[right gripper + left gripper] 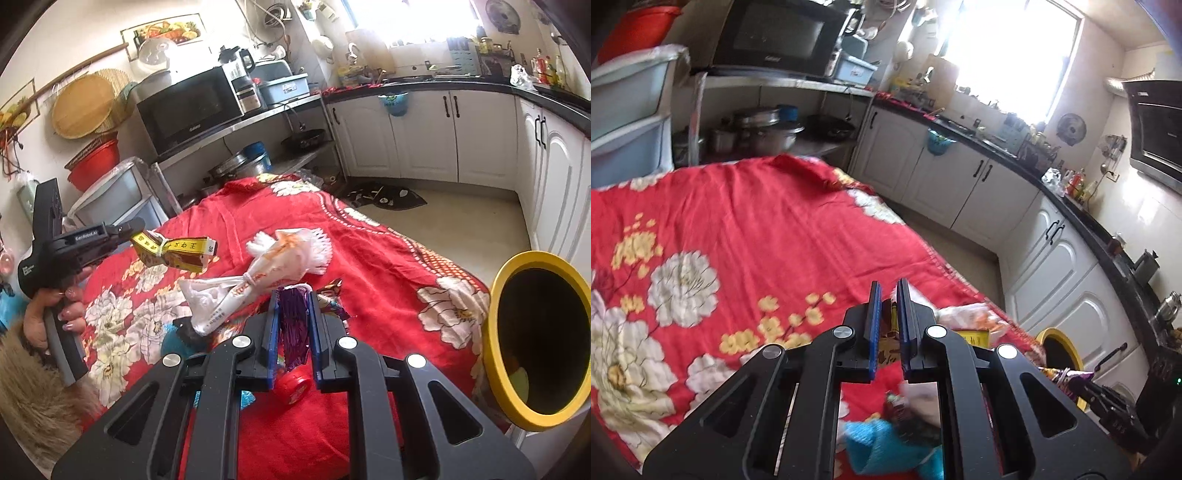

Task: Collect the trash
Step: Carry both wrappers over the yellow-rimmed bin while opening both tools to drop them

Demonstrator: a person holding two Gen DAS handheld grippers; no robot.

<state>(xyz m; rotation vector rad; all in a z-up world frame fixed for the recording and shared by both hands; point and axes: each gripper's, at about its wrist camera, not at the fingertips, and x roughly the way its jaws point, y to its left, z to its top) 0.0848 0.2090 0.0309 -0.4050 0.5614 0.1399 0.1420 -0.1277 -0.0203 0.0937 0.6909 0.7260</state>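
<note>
We are holding two pieces of trash clear of the table. The yellow and brown wrapper (pixel 177 253), tied round with a white band, is hanging above the red flowered cloth (pixel 369 258), pinched at one end by our left gripper (pixel 135 230); seen from the left wrist, its blue pads (pixel 875 314) are standing close together with the wrapper (pixel 891 332) showing in the narrow gap between them. Our left hand (pixel 55 310) is wrapping around the grey handle at the left edge of the right wrist view.

The purple foil wrapper (pixel 293 325) is sitting squeezed between the blue pads of our right gripper (pixel 293 321), which is closed narrowly on it. In the left wrist view we are seeing that same gripper (pixel 1067 376) low on the right, with the crinkled purple foil (pixel 1058 373) sticking out of its tip.

Still lying on the cloth are a white plastic bag (pixel 258 280) with orange print, knotted in the middle, just beyond the right gripper, a red round lid (pixel 293 387) below its pads, and something turquoise (pixel 175 339) beside the bag.

The yellow-rimmed bin (pixel 495 332) with a black inside is standing just off the right edge of the table, its mouth tilted toward us. Beyond are a black microwave (pixel 188 110) on a shelf and white cabinets (pixel 424 136) under a dark counter.
</note>
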